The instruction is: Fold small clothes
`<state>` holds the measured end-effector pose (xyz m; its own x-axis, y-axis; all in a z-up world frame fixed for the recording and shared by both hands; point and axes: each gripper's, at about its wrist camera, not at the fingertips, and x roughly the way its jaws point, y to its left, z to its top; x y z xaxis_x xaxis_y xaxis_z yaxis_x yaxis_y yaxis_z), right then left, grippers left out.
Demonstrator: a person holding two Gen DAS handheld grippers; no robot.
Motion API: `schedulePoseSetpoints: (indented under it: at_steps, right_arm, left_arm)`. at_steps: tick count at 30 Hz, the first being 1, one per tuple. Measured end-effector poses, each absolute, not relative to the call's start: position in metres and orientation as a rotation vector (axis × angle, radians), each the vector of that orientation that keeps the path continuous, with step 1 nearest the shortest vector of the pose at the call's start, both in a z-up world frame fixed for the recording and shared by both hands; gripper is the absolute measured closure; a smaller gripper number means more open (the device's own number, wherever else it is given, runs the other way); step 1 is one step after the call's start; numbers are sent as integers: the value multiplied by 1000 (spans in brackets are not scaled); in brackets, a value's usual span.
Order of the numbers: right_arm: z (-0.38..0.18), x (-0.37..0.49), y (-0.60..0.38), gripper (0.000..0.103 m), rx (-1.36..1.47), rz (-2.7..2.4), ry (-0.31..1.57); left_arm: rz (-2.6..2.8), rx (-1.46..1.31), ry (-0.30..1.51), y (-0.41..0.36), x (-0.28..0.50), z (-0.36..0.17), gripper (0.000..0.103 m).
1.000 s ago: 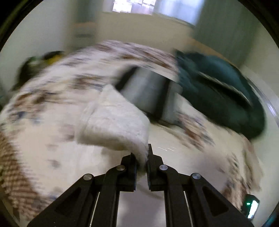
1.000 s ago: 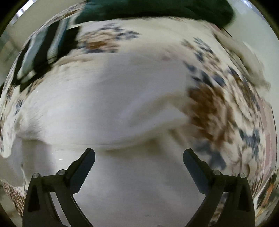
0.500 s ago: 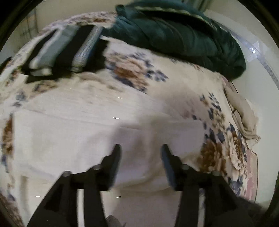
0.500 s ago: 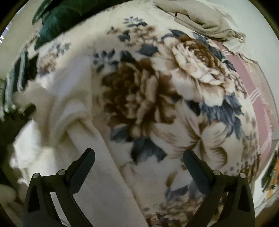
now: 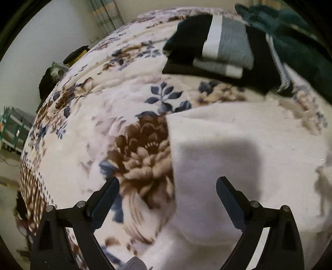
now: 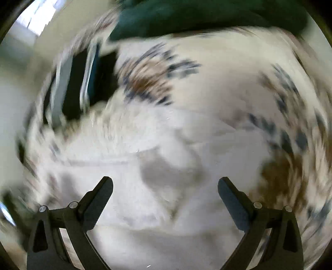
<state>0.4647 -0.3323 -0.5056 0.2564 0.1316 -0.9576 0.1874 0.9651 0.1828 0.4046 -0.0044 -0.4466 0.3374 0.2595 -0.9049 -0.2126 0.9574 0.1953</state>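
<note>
A white fleecy garment [image 5: 238, 149] lies flat on the floral blanket [image 5: 87, 128]. Its left edge runs down the middle of the left wrist view. My left gripper [image 5: 167, 190] is open and empty, hovering over that edge. In the blurred right wrist view the same white garment [image 6: 157, 166] lies below my right gripper [image 6: 165, 188], which is open and empty.
A folded black, grey and white garment [image 5: 220, 47] lies at the far side of the bed, also in the right wrist view [image 6: 76, 83]. A dark green quilt [image 5: 294, 35] is heaped behind it and shows in the right wrist view [image 6: 197, 16]. The bed's left edge drops to the floor [image 5: 8, 166].
My left gripper let go of the white garment, opened wide and swung left over its edge. The right gripper stayed open and swung back over the garment.
</note>
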Motion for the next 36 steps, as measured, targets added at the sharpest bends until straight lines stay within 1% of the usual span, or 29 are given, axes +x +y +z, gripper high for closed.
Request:
schedulePoseSetpoints:
  at_steps: [1,2,3,4,5,6,8,10,12,14,15,16,17,18,20,22,23,24,26,31,32,35,36]
  right_arm:
    - [-513,469,-313,1,198,-39,1329]
    - [-530,477,-291,2,56,-80,1360]
    - [-540,480,-285,15,-15,-115,1368]
    - [-548,481,-282,34,-53,-129,1369]
    - [-554,482,-287,76,-74,-178,1378]
    - [-551,480,-298,88,-46,-219,1376]
    - [-529,460,-337,88,143,-268,1292]
    - [-516,446,-362,88,246,-293,1259]
    - [-514,430,-389,88,352,-298,1268]
    - [-529,422,-409,85,404,-304,1341]
    - [-538,417,-418,78,456,-297,1381]
    - [-542,414,-424,66,499,-300,1397]
    - [-541,410,-431,60,547,-305,1390]
    - [-536,406,-438,57,605,-305,1364]
    - [-525,400,-446,57,690,-299,1300]
    - [-525,402,-445,59,717,-276,1289]
    - [-529,405,-443,65,718,-252,1305]
    - [-530,407,-439,97,686,-257,1317]
    - [-519,407,-433,96,601,-287,1261]
    - [-492,404,-446,96,591,-377,1140]
    - [-492,404,-450,96,580,-390,1145]
    - [-515,415,-457,95,569,-387,1231]
    - [-527,421,-457,86,557,-375,1298]
  left_arm:
    - [305,62,1198,-4,409,-453,8]
    - [300,66,1206,-3,413,-456,8]
    - [299,65,1215,-1,418,-458,8]
    - [294,54,1214,2,421,-457,8]
    - [285,41,1203,3,421,-455,8]
    - [281,37,1194,3,422,-454,8]
    - [267,43,1182,5,428,-454,8]
    - [267,47,1191,5,437,-460,8]
    - [277,50,1201,10,447,-468,8]
    - [312,87,1219,13,454,-478,8]
    - [307,75,1228,16,458,-481,8]
    - [304,64,1232,18,460,-482,8]
    - [301,59,1230,20,461,-481,8]
    - [293,57,1222,20,461,-480,8]
    - [281,66,1217,19,462,-480,8]
    - [274,67,1224,20,463,-481,8]
    - [271,59,1228,20,462,-480,8]
    - [269,50,1232,21,463,-479,8]
    - [249,6,1224,25,461,-468,8]
    - [232,-24,1173,28,454,-446,8]
    - [231,-18,1173,28,455,-447,8]
    - [237,11,1208,25,461,-467,8]
    - [238,33,1226,24,464,-475,8]
